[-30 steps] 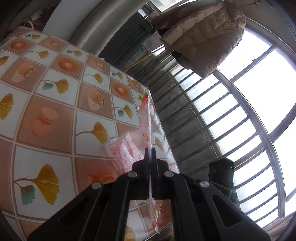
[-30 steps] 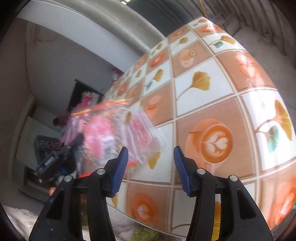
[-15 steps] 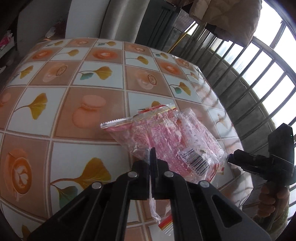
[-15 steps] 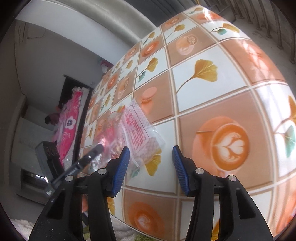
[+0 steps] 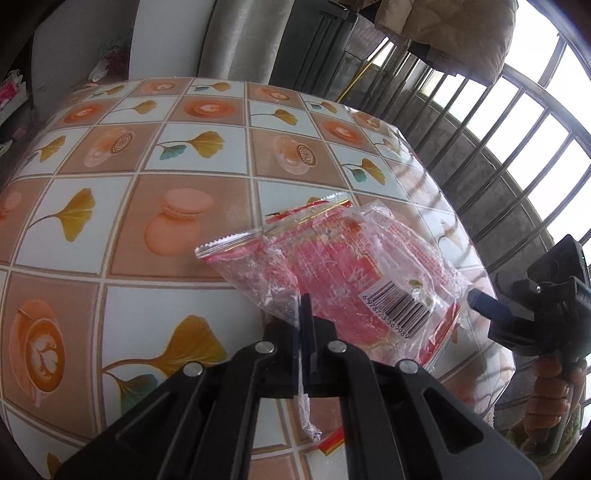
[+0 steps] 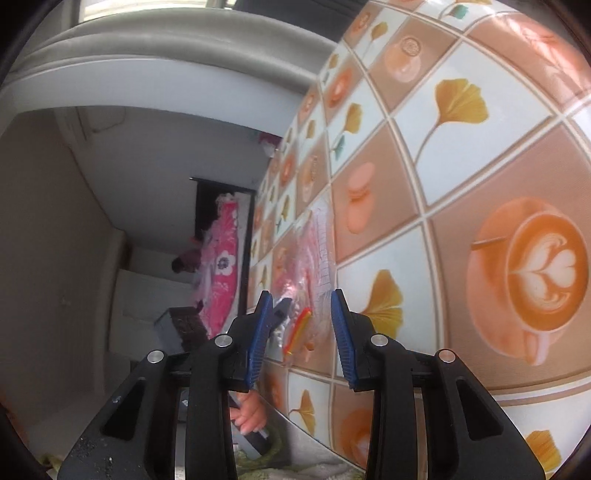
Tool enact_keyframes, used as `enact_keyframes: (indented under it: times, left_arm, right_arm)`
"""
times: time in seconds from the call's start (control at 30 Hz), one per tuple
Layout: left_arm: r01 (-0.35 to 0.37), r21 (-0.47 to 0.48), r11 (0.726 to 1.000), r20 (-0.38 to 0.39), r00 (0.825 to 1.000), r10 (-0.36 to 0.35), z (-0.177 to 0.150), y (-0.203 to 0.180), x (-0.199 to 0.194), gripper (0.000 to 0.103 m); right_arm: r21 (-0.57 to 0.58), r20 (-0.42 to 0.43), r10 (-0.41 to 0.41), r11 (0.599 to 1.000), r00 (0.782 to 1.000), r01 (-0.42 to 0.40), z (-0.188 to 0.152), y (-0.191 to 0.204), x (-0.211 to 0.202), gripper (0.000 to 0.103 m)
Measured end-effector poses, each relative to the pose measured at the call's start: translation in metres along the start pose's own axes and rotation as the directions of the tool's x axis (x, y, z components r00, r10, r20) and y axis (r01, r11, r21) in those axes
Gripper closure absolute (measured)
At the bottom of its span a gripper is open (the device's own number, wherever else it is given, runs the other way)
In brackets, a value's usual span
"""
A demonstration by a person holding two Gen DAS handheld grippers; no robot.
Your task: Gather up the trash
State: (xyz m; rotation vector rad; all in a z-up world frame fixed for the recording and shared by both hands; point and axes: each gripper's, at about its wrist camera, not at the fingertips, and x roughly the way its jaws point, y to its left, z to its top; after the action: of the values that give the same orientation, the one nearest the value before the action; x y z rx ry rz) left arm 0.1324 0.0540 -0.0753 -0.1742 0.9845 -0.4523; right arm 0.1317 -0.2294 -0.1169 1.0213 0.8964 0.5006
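Note:
A clear and red plastic snack wrapper (image 5: 347, 273) with a barcode lies flat near the table's edge. My left gripper (image 5: 304, 317) is shut on the wrapper's near edge, and a strip of plastic hangs below the jaws. My right gripper (image 6: 301, 314) is open with blue pads (image 6: 341, 332); the wrapper's end (image 6: 314, 258) shows edge-on between and beyond them. In the left wrist view the right gripper (image 5: 491, 310) sits just right of the wrapper, apart from it.
The table (image 5: 155, 155) has a tiled cloth with ginkgo leaves and coffee cups. Window bars (image 5: 517, 155) stand to the right past the table edge, with a beige jacket (image 5: 454, 33) hanging above. A pink bed (image 6: 221, 266) shows in a far room.
The wrapper has gone from hanging upright to lying flat on the table, still held by my left gripper. My right gripper rolled and moved closer to the wrapper's end.

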Motion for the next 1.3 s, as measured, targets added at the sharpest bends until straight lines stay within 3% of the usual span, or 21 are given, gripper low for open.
enact_keyframes:
  times: [0.13,0.37,0.47,0.5,0.6,0.8,0.97,1.07,1.13,1.3]
  left_arm:
    - [-0.018,0.020,1.000,0.003,1.000,0.018,0.000,-0.003,0.001,0.103]
    - [-0.030,0.038,0.999,0.006,1.000,0.030,0.000,-0.005,0.001,0.103]
    - [-0.033,0.044,0.998,0.007,0.999,0.033,-0.001,-0.006,0.001,0.103]
    - [-0.036,0.049,0.998,0.008,0.999,0.036,-0.001,-0.007,0.001,0.103]
    - [-0.047,0.061,0.997,0.004,0.999,0.047,0.000,-0.009,0.002,0.103]
    - [-0.106,0.122,0.987,0.001,0.994,0.107,0.001,-0.017,0.004,0.103]
    - [-0.154,0.200,0.968,0.014,0.988,0.154,0.000,-0.031,0.008,0.103]
    - [-0.156,0.214,0.964,0.016,0.988,0.157,0.000,-0.033,0.010,0.103]
    - [-0.154,0.214,0.965,0.014,0.988,0.155,0.000,-0.033,0.010,0.103]
    - [-0.146,0.207,0.967,0.013,0.989,0.146,0.000,-0.031,0.010,0.103]
  right_arm:
    - [0.005,-0.007,0.035,0.999,0.999,-0.035,0.001,0.004,0.004,0.070]
    - [0.011,-0.024,-0.064,0.998,0.998,0.064,0.003,0.006,0.020,0.075]
    - [0.029,-0.014,-0.100,0.994,0.995,0.101,0.002,0.002,0.023,0.088]
    - [0.035,-0.008,-0.108,0.994,0.994,0.108,0.002,0.001,0.022,0.097]
    - [0.015,0.032,-0.136,0.991,0.990,0.135,0.003,0.004,0.011,0.103]
    - [-0.075,0.140,-0.147,0.985,0.979,0.158,0.008,0.024,-0.023,0.103]
    - [-0.191,0.113,-0.091,0.975,0.989,0.112,0.003,0.046,-0.019,0.099]
    - [-0.232,0.105,-0.129,0.961,0.986,0.150,0.001,0.052,-0.008,0.097]
    - [-0.245,0.101,-0.155,0.953,0.983,0.176,0.000,0.054,0.000,0.089]
    - [-0.320,0.127,-0.265,0.901,0.956,0.293,-0.008,0.063,0.007,0.081]
